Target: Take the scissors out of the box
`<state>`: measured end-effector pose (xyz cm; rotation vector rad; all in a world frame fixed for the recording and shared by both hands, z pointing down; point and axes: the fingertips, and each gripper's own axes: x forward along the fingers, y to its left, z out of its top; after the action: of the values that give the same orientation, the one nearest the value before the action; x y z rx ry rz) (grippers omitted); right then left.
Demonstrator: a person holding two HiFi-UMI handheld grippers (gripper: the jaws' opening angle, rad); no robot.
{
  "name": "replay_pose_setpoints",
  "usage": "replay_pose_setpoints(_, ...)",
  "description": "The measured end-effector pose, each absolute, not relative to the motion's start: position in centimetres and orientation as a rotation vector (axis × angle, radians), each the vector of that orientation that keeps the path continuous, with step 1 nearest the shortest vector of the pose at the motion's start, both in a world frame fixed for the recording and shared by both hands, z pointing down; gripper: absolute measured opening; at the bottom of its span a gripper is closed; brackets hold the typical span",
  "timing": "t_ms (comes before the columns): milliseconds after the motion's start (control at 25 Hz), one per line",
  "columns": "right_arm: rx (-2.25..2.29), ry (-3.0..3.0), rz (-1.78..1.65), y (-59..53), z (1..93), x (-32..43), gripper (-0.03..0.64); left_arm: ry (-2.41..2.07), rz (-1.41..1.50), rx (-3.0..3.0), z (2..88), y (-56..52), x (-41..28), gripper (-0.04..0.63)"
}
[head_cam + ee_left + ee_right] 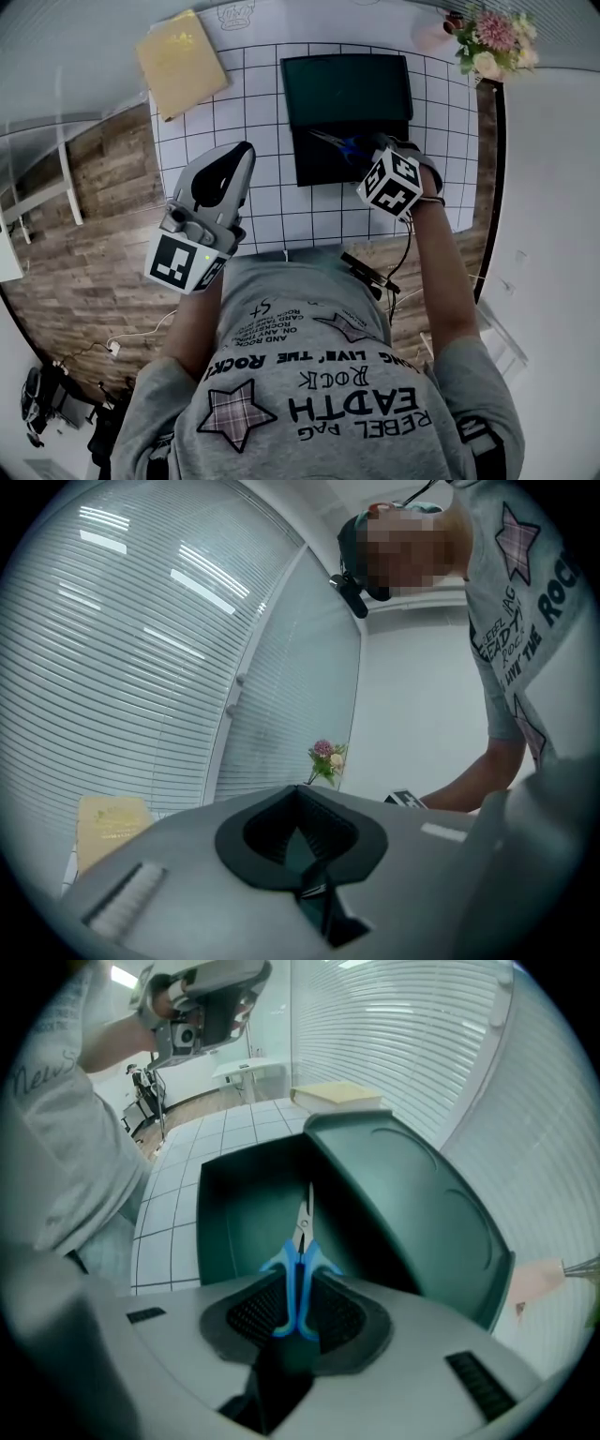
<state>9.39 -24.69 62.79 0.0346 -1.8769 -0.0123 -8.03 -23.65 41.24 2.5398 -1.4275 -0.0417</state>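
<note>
Blue-handled scissors are clamped by the handles between the jaws of the right gripper, with the blades pointed into the open dark green box, whose lid is raised. The left gripper is held well aside, its jaws closed together on nothing.

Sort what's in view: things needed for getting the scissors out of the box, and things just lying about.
Job: scissors, box, right gripper.
Lying about: book, flowers.
</note>
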Motion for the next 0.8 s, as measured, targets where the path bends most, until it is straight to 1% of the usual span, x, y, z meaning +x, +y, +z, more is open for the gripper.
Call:
replay_pose_setpoints(480,0.110,-1.998,-0.026,-23.2,57.7,9.9,0.095,-1.424,-0.043,2.556,39.9,-23.0,-8.6,0.009)
replay_pose_setpoints(800,0.240,-2.109,0.006,-22.9,54.4,9.6,0.095,-1.448,-0.072,2.608,37.9,-22.8,-9.0,0.009)
